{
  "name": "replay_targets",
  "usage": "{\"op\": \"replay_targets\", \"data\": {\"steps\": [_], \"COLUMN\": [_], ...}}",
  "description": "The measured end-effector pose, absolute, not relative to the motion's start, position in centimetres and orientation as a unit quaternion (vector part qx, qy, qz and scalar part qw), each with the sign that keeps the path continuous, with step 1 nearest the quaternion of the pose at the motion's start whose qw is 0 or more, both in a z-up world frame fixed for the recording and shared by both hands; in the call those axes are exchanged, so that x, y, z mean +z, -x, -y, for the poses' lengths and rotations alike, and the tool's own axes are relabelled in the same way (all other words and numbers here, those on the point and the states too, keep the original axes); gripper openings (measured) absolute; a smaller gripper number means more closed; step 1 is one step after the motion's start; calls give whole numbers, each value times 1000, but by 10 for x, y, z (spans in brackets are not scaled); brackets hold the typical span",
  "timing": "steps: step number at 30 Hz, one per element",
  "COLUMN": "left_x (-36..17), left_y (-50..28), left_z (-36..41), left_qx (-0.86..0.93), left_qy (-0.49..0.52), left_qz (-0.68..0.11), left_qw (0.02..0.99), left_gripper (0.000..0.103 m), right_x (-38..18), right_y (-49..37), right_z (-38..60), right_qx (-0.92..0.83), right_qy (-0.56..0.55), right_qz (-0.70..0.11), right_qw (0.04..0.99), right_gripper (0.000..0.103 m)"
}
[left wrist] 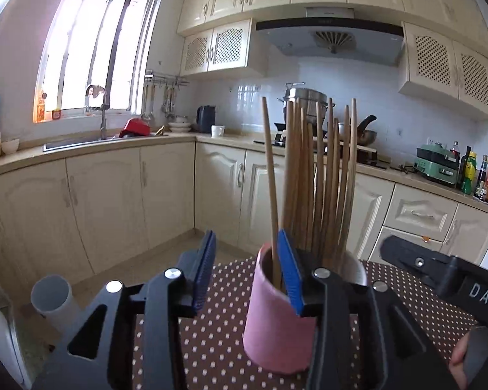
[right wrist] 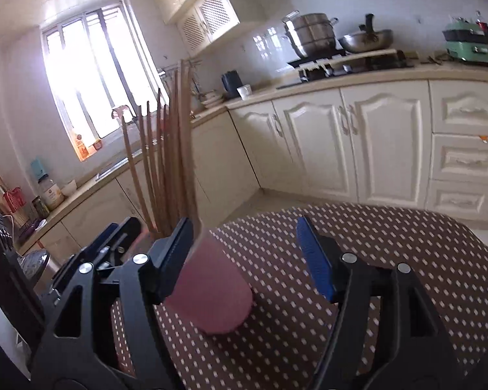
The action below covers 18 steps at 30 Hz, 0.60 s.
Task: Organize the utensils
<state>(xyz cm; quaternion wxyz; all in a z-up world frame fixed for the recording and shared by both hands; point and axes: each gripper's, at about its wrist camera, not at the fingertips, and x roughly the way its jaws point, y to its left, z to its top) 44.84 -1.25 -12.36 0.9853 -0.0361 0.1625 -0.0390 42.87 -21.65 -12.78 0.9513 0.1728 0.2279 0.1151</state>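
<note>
A pink cup (left wrist: pixel 276 325) stands on the brown dotted tablecloth (left wrist: pixel 211 341). One wooden chopstick (left wrist: pixel 270 178) leans in it. A bunch of chopsticks (left wrist: pixel 325 178) rises just behind it, by a steel rim (left wrist: pixel 354 268); which holder they stand in is hidden. My left gripper (left wrist: pixel 247 273) is open, its right pad over the cup's mouth, and the single chopstick stands between the jaws untouched. In the right wrist view the blurred pink cup (right wrist: pixel 211 292) sits between the jaws of my open right gripper (right wrist: pixel 244 256), against the left finger, with the chopsticks (right wrist: pixel 166 169) beyond it.
A pale plastic cup (left wrist: pixel 52 299) stands low at the left, beyond the table edge. The right gripper's body (left wrist: pixel 439 269) and a thumb (left wrist: pixel 458 357) are close on the right. Cabinets, a sink (left wrist: pixel 81 143) and a stove with pots (right wrist: pixel 315 35) line the far walls.
</note>
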Motion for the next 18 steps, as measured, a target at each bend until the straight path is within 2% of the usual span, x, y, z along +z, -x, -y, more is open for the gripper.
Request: {"op": "replay_targets", "data": {"steps": [4,9,18], "left_x": [-111,-90,-51], "left_y": [-403,-337,-212], "left_z": [9,3,-2], "left_qx": [-25,-28,-20], "left_qy": [23,13,3], "left_qz": [-156,-163,-159], "left_qw": [987,986,987], "left_gripper": [40,43,43], "right_x": [-125,-107,-57], "right_y": [-390,-327,-181], "right_z": [232,234,225], "right_qx": [104,106,104], "right_qy": [-187,-154,-99], "right_qz": [-238,-229,-131], "right_qw": [947,955,981], "right_gripper": [66,66,66]}}
